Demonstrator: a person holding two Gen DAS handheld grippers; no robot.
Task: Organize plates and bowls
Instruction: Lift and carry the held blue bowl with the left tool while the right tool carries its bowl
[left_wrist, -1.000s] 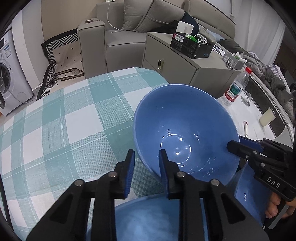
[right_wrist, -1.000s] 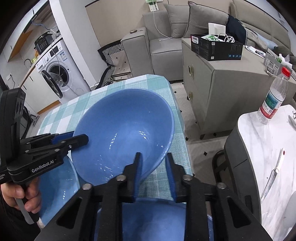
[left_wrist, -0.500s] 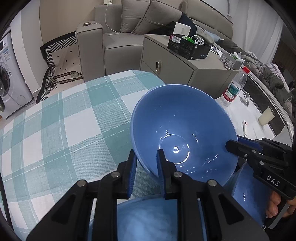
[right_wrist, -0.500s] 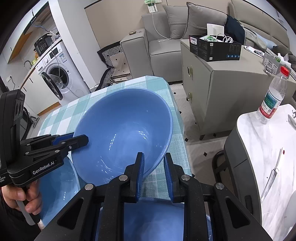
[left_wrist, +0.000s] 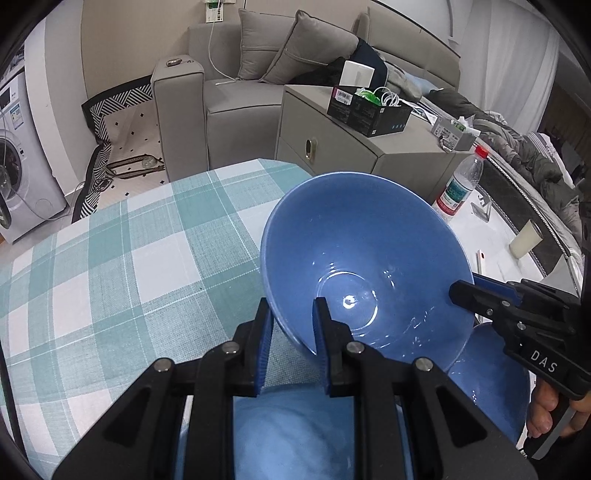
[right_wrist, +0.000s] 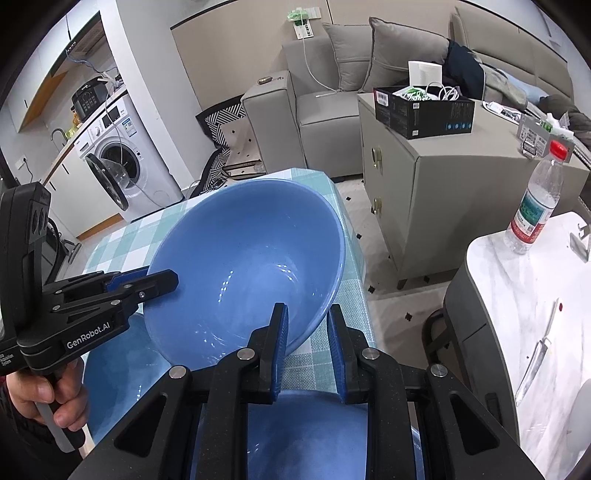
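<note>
blue bowl (left_wrist: 369, 258) rim clamped between both tools' fingers

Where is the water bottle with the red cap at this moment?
In the right wrist view the water bottle stands upright at the right, on the white marble table, beside the grey cabinet. In the left wrist view it stands just beyond the big blue bowl.

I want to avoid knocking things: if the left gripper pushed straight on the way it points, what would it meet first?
The left gripper is already clamped on the rim of the big blue bowl, so that bowl comes first; beyond it probably the checked tablecloth, though depth is unclear.
</note>
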